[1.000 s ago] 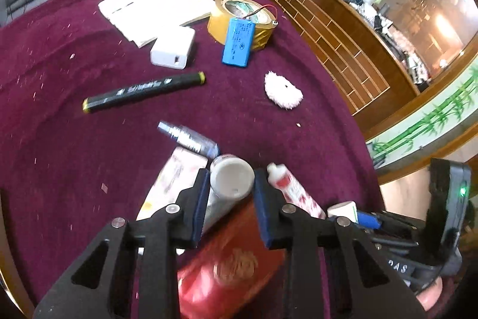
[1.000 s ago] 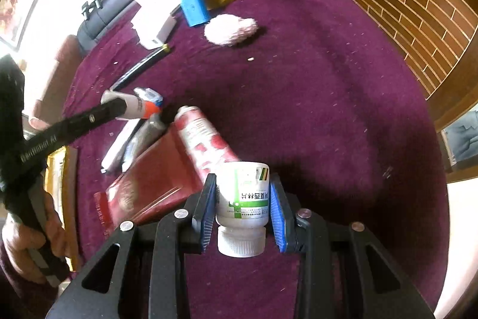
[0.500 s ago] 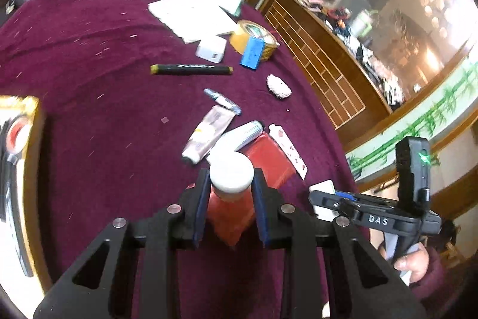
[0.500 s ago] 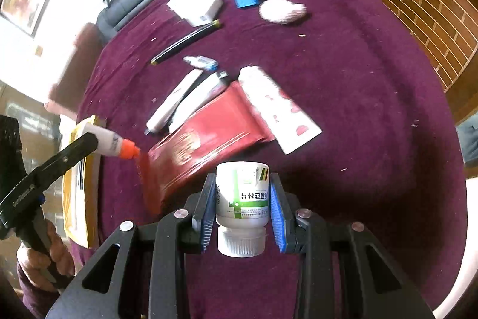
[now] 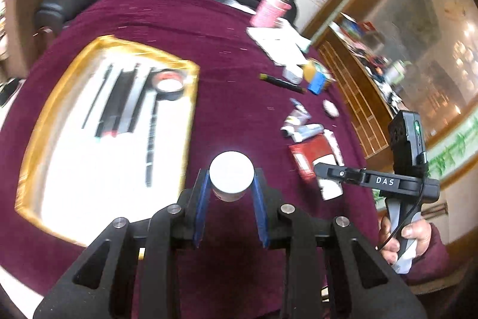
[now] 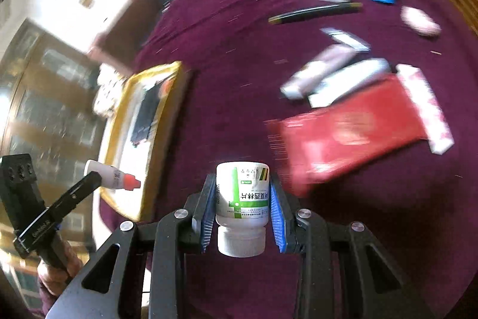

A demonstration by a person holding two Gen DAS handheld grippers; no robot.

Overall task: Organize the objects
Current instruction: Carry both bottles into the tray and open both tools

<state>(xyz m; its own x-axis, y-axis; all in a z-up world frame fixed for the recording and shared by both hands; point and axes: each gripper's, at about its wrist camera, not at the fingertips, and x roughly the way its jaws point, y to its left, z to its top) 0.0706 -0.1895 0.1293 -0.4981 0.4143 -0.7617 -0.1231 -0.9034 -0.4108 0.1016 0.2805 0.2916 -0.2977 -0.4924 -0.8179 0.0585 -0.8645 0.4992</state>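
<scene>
Gripping one small container each, both tongs hang above the maroon-clothed counter (image 5: 233, 73). The left tongs (image 5: 231, 184) are closed on a glue bottle (image 6: 112, 177) with a white body and an orange-red nozzle; from their own camera only its round white base shows. The right tongs (image 6: 242, 208) are closed on a white pill bottle (image 6: 242, 199), held cap toward the camera.

Both look like light, stiff plastic with smooth round sides, so I judge they could twist or slip between the pads; a hold across the middle of the body, as now, seems safest, not on the cap or nozzle.

The gold-rimmed tray (image 5: 44, 97) near the counter's left edge, already carrying pens and a tape roll, is probably where they belong.

The pill bottle's green-striped label carries Chinese characters, upside down and hard to read. "DAS" is printed on the right tongs' arm in the left view.
</scene>
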